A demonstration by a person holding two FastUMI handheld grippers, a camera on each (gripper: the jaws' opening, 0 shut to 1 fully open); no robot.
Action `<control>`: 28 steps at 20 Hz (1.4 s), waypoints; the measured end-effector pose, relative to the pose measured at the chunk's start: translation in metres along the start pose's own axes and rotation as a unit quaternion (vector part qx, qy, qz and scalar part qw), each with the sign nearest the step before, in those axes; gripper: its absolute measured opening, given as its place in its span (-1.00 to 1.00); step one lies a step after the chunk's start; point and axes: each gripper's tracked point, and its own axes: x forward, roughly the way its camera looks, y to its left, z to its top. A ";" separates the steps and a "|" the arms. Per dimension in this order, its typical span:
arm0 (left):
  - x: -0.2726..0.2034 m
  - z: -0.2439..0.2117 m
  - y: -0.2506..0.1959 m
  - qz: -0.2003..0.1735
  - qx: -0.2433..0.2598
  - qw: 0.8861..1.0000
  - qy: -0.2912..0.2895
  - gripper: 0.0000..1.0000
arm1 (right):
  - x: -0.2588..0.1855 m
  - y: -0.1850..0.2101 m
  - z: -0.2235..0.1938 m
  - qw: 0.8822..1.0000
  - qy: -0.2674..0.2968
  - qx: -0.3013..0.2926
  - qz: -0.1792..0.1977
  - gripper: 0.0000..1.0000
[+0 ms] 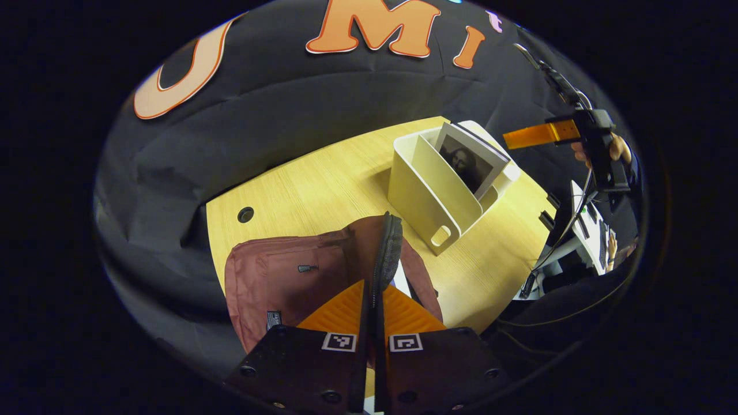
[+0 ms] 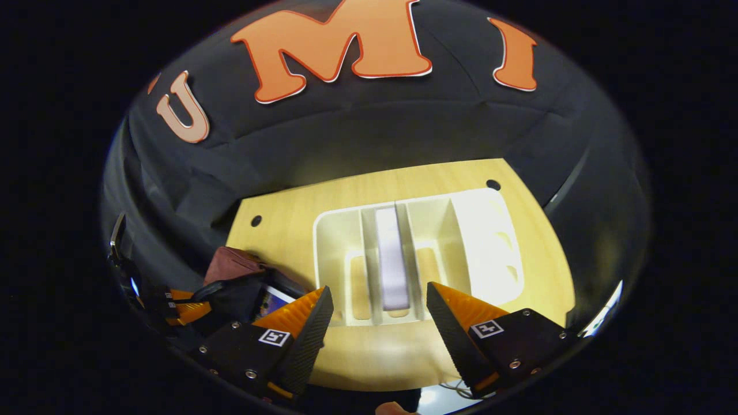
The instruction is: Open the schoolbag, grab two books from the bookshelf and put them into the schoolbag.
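Schoolbag (image 1: 271,282): maroon, lying on the table (image 1: 323,184) just left of the bookshelf (image 1: 429,199). My left tongs (image 1: 373,300) are together, clamped on the dark padded edge of the bag's flap (image 1: 387,248), holding it up. In the right gripper view something with a printed cover (image 2: 271,300) shows in the bag's mouth; I cannot tell what it is.

Book (image 2: 392,259): one stands in a middle slot of the white bookshelf, leaning against a divider. My right tongs (image 2: 375,323) are apart, above the shelf and roughly in line with the book's top edge, not touching it.

Risks, as I judge them:
- The book leans, so one finger may land on the divider and close on plastic, or tip the light shelf.
- A shallow pinch on the top edge could let the book slip or fan open on lifting.
- The flap grip is narrow; if the fabric slides out, the opening collapses before the book arrives.
- The bag sits close to the shelf, so my two tongs may collide at the mouth.
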 end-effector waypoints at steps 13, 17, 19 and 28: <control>-0.009 -0.011 0.009 0.043 -0.038 0.998 0.013 -0.87 | 0.077 -0.014 0.010 0.983 0.138 -0.123 -0.016 0.97; -0.009 -0.017 -0.004 0.062 -0.058 0.996 0.024 -0.87 | 0.103 -0.013 0.005 0.976 0.171 -0.139 -0.004 0.98; -0.008 -0.017 -0.011 0.070 -0.064 0.995 0.026 -0.87 | 0.111 -0.012 0.000 0.973 0.188 -0.135 -0.001 0.98; -0.002 -0.022 -0.021 0.083 -0.081 0.993 0.036 -0.87 | 0.141 -0.007 -0.021 0.965 0.237 -0.113 -0.004 -0.05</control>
